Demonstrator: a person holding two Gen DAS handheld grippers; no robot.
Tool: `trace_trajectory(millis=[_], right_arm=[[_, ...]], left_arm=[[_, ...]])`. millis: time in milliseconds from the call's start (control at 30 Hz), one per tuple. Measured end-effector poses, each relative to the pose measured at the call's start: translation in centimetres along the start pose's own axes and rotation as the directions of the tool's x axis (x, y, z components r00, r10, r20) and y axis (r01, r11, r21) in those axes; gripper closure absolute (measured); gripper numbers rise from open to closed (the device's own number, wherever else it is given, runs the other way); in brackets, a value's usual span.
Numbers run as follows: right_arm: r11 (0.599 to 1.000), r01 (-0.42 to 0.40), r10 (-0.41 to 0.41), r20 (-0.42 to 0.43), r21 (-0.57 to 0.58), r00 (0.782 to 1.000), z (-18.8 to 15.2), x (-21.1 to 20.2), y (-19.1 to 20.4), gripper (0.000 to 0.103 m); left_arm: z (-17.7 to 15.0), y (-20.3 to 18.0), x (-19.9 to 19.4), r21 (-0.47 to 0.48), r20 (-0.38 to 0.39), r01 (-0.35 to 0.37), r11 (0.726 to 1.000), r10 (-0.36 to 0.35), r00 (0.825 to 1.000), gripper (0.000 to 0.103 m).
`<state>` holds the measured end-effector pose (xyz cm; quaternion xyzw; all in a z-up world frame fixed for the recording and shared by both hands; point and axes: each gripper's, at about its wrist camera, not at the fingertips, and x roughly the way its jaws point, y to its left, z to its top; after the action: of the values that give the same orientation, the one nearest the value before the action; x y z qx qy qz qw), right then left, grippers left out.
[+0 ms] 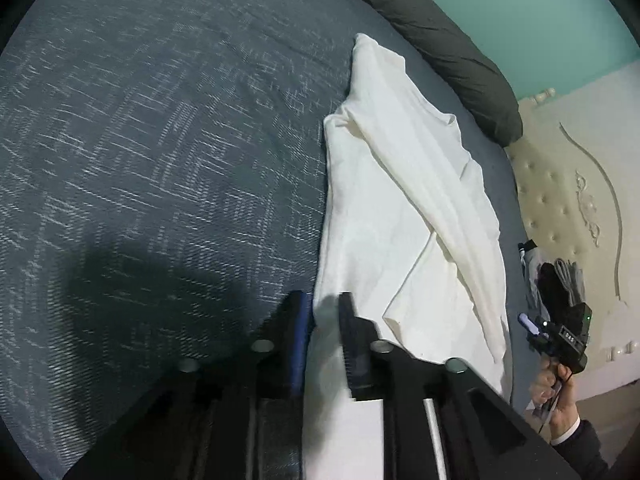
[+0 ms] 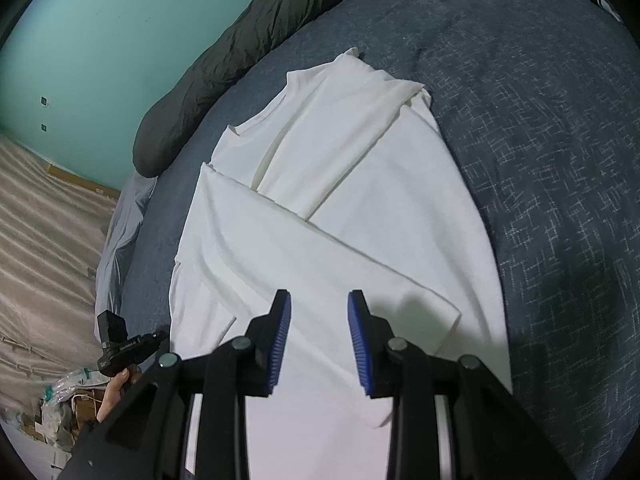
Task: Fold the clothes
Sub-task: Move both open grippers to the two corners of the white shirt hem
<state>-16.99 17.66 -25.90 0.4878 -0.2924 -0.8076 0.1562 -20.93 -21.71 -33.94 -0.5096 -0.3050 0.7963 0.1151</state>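
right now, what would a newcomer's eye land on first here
The white garment, partly folded with its sleeves crossed over the body, bright against the dark blue bedspread. Next, the right gripper hanging open above its near edge, and the dark rolled quilt along the teal wall.

Dark blue woven bedspread [image 2: 540,160] underneath. Dark grey rolled duvet [image 2: 224,80] along far edge. Teal wall [image 2: 100,40] behind. Cream tufted headboard [image 1: 560,200] right.

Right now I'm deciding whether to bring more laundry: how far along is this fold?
Done: the white garment lies on the blue bedspread with both sides folded in, crossing.
In hand: nothing. The right gripper hovers open above it; the left gripper stands slightly open at its near edge.
Left: probably folding lengthwise.
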Motion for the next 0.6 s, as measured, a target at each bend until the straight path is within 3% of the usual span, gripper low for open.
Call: trace_trajectory(millis=[133, 200, 233, 500, 600], right_arm=[[1.0, -0.001, 0.001, 0.0, -0.004, 1.0, 0.1, -0.1, 0.1, 0.074], [1.0, -0.001, 0.001, 0.003, -0.001, 1.0, 0.2, -0.1, 0.1, 0.074], [1.0, 0.0, 0.0, 0.004, -0.001, 1.0, 0.2, -0.1, 0.1, 0.074], [1.0, -0.003, 0.003, 0.005, 0.003, 1.0, 0.0, 0.1, 0.3, 0.074], [1.0, 0.004, -0.004, 0.005, 0.003, 1.0, -0.2, 0.0, 0.2, 0.074]], left_arm=[[0.1, -0.2, 0.7, 0.013, 0.005, -0.006, 1.0, 0.006, 1.0, 0.083], [0.0, -0.5, 0.8, 0.032, 0.006, -0.032, 0.999, 0.032, 0.999, 0.097], [0.0, -0.6, 0.8, 0.042, 0.007, -0.045, 0.998, 0.045, 0.999, 0.099], [0.5, -1.2, -0.6, 0.053, 0.048, -0.091, 0.994, 0.088, 0.995, 0.101], [0.7, -1.7, -0.1, 0.079, 0.039, -0.14, 0.987, 0.137, 0.99, 0.101]])
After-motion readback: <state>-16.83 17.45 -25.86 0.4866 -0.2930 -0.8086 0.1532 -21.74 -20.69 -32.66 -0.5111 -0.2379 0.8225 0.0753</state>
